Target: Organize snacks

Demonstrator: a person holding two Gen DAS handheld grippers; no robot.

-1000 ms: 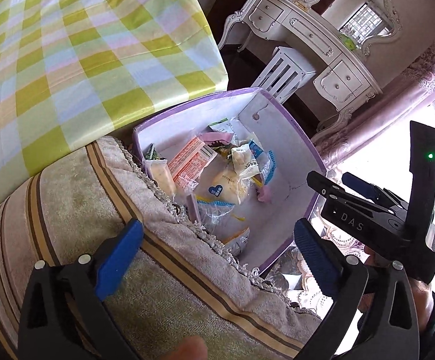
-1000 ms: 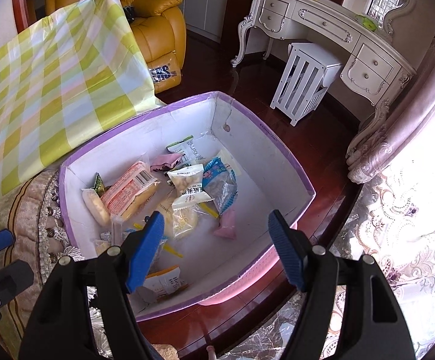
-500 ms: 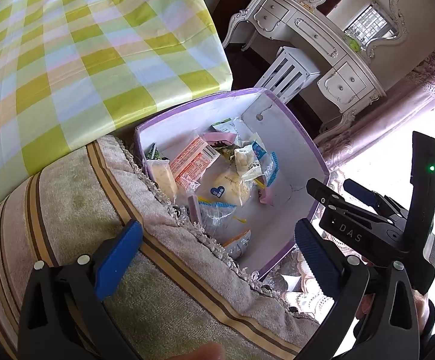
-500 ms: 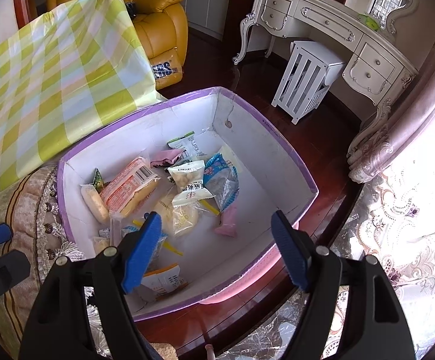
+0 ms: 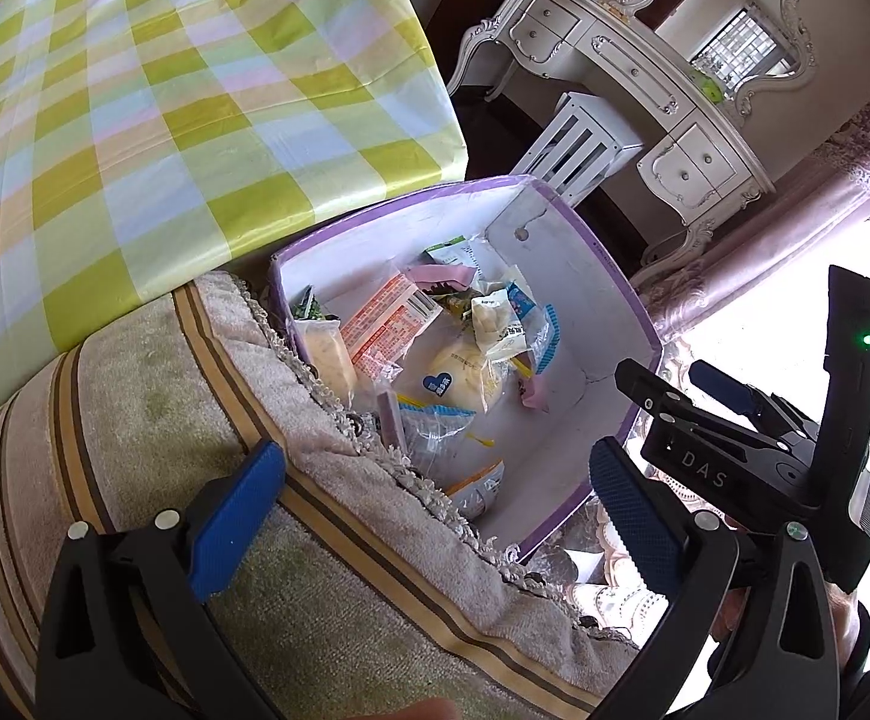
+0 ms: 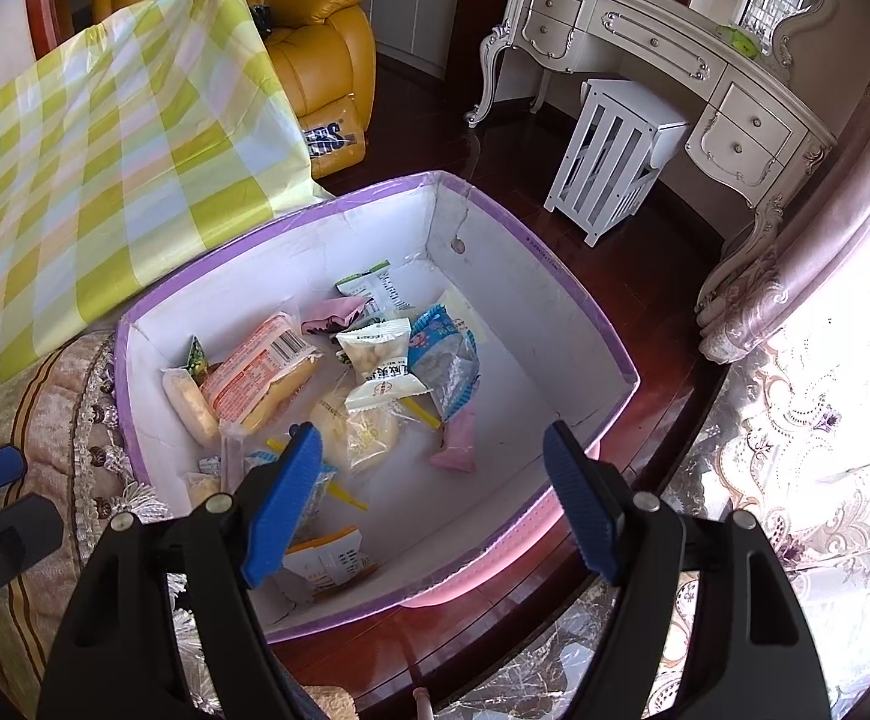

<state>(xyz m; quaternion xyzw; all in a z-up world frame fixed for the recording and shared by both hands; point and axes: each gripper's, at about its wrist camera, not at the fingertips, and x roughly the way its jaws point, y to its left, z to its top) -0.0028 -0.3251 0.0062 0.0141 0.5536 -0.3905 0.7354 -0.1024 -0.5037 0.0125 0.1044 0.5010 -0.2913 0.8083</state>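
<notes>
Both claws, left claw [image 5: 435, 492] and right claw [image 6: 432, 501], hang open and empty near the purple-rimmed box [image 6: 555, 276] holding perhaps a dozen snack packets [image 6: 375, 360].

A shallow cardboard box with white inside and purple rim [image 6: 561, 294] stands open, beyond the fingertips of the right gripper [image 6: 429, 498]; its near wall runs just under the right blue finger pad [image 6: 579, 504]. Many small wrapped snacks lie loose on its bottom. A long orange-and-white packet with a barcode [image 6: 258, 375] lies tilted, ahead of the left pad. Beside it, on its left, lies a pale yellow bar in clear wrap [image 6: 186, 405]. A white pouch with pale puffs [image 6: 378, 360] and a blue-and-clear wrapper [image 6: 444, 354] lie between the pads' lines, further away. A small pink packet [image 6: 456, 444] rests nearer the right pad. An orange-and-white sachet [image 6: 330, 558] lies beside the left pad.
</notes>
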